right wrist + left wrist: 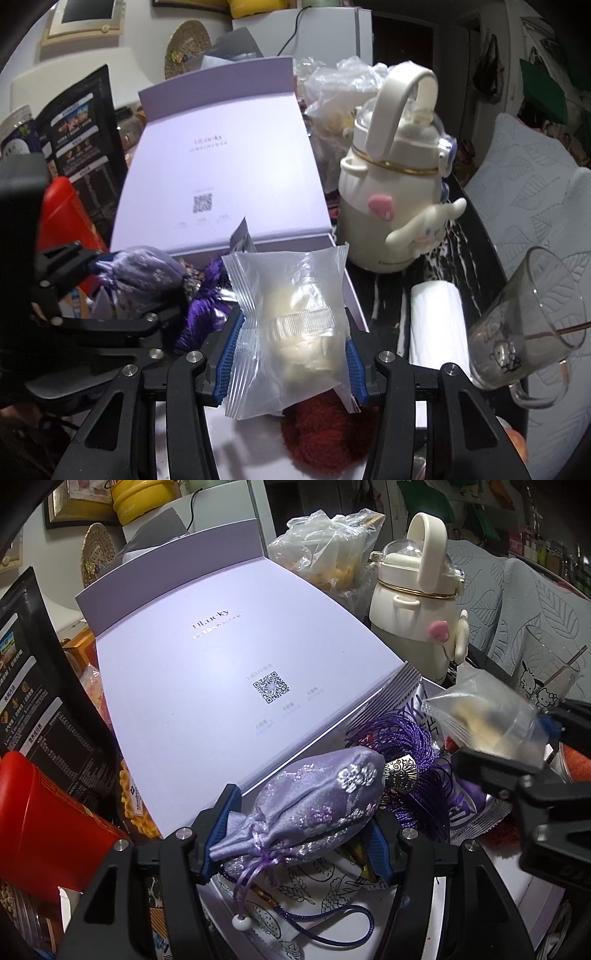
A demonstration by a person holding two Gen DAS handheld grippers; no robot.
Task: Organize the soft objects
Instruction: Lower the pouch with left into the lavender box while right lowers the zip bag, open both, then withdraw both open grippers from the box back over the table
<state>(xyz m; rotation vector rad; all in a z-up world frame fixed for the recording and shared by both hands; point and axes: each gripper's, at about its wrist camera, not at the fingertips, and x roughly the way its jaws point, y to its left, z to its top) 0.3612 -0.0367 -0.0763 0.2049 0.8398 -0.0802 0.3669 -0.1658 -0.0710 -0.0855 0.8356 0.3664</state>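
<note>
The left gripper [306, 827] has its jaws clamped on a lilac embroidered sachet [317, 805], held over the open lilac box [221, 664]. The right gripper [291, 354] pinches a clear snack packet [291, 317] just beside it, above the box's tray.

A clear packet [295, 325] with a pale bun inside is clamped between the blue pads of the right gripper [291, 354], above the open lilac box [221, 177]. At left, a lilac pouch [144, 275] is held by the left gripper [110, 291]. A cream bottle [395, 199] is seen beside the box.
</note>
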